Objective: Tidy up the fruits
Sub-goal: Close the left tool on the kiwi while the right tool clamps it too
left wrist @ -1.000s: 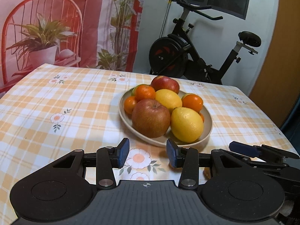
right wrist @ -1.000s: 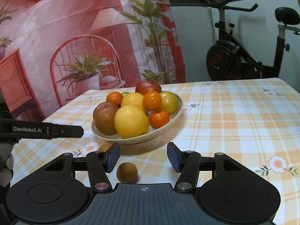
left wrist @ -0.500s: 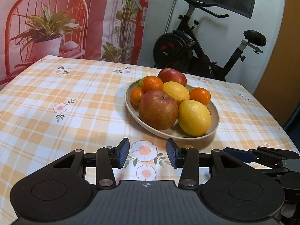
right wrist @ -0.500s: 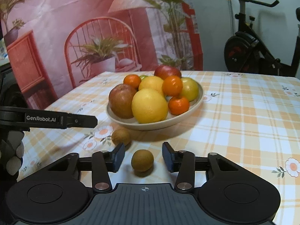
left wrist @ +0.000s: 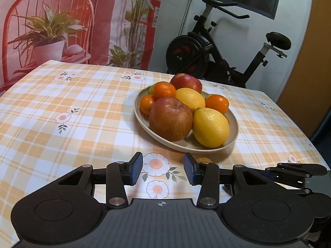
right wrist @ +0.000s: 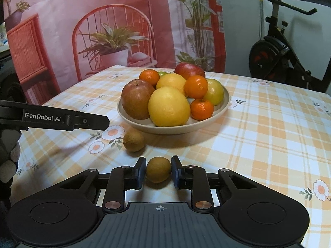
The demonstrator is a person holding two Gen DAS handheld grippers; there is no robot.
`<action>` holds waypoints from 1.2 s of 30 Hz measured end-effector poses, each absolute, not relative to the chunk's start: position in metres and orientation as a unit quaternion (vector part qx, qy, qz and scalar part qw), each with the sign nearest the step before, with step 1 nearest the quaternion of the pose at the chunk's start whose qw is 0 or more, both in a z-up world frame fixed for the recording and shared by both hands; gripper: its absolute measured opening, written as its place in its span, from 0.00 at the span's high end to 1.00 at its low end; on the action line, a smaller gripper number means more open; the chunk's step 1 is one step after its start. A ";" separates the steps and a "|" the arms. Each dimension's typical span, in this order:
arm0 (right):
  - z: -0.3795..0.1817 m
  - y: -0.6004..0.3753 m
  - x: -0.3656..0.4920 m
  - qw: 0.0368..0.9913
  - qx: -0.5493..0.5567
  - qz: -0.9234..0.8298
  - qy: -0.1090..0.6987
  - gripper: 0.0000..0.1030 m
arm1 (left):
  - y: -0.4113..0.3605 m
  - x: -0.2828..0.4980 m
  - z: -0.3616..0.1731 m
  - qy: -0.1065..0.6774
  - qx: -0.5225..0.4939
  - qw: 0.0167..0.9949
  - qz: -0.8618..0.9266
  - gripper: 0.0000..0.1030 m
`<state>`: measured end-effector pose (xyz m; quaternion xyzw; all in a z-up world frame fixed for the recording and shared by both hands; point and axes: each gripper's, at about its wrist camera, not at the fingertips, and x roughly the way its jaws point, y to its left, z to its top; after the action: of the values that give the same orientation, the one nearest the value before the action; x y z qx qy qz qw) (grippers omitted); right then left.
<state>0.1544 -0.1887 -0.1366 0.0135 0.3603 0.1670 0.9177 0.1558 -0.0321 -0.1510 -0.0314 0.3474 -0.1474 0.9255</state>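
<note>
I'm clamping my right gripper [right wrist: 158, 169] on a kiwi [right wrist: 158, 170] lying on the tablecloth [right wrist: 258, 136] before the heaped bowl [right wrist: 224, 101]; my left gripper [left wrist: 163, 169] is hanging open, empty; the round fruit risks slipping, or toppling the pile.

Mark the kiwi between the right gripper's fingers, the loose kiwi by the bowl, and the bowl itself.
gripped kiwi [right wrist: 158, 172], right wrist view, centre of its brown skin.
loose kiwi [right wrist: 133, 141], right wrist view, middle of the fruit.
bowl [right wrist: 222, 106], right wrist view, bare right wall near the rim.

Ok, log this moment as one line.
right gripper: shut on near kiwi | left gripper: open, empty | second kiwi: on tablecloth | bowl: full
</note>
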 end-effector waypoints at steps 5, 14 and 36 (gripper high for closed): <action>-0.133 -0.198 0.150 0.926 0.037 0.161 0.339 0.77 | -0.036 0.154 -0.152 0.347 -0.030 0.923 -0.164 0.55; -0.132 -0.210 0.151 0.934 0.060 0.143 0.323 0.77 | -0.051 0.152 -0.154 0.351 -0.018 0.911 -0.217 0.56; -0.134 -0.214 0.152 0.933 0.073 0.132 0.326 0.77 | -0.063 0.175 -0.168 0.379 -0.024 0.896 -0.230 0.63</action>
<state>0.1524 -0.2141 -0.1338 0.0728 0.3259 0.1325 0.9332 0.1749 -0.0634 -0.1682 -0.0237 0.3791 -0.2300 0.8960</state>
